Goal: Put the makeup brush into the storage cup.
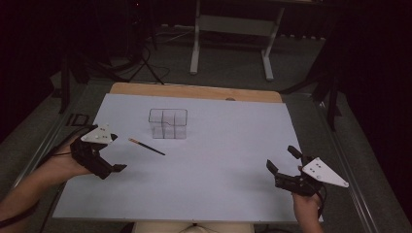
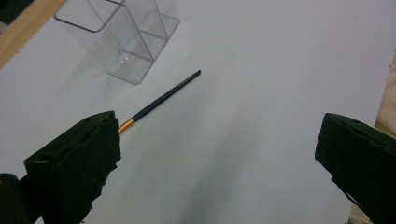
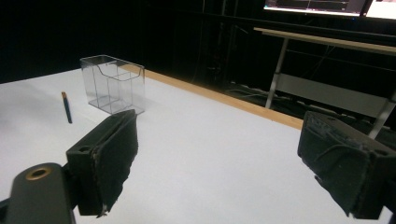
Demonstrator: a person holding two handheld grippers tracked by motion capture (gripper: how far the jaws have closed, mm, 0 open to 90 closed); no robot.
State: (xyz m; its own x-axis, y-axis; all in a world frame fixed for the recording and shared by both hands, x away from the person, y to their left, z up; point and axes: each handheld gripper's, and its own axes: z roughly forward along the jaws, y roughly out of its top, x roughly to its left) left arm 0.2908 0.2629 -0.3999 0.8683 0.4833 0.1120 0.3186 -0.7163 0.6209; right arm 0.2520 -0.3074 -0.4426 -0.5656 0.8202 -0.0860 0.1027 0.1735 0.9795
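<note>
A clear plastic box (image 1: 168,123) with inner dividers stands upright on the white table sheet (image 1: 214,160), toward the back left. A thin dark stick with a gold band (image 1: 146,146), like a pencil or brush, lies flat just in front of the box. My left gripper (image 1: 106,164) hovers at the left edge, open, a short way left of the stick. In the left gripper view the stick (image 2: 161,101) and box (image 2: 120,35) lie ahead between wide jaws. My right gripper (image 1: 282,159) is open at the front right, holding nothing; its view shows the box (image 3: 113,84) and stick (image 3: 67,107) far off.
A wooden table edge (image 1: 194,91) runs along the back of the white sheet. Beyond it on the floor stands a white-legged frame (image 1: 231,41) with cables nearby. Dark surroundings lie on both sides.
</note>
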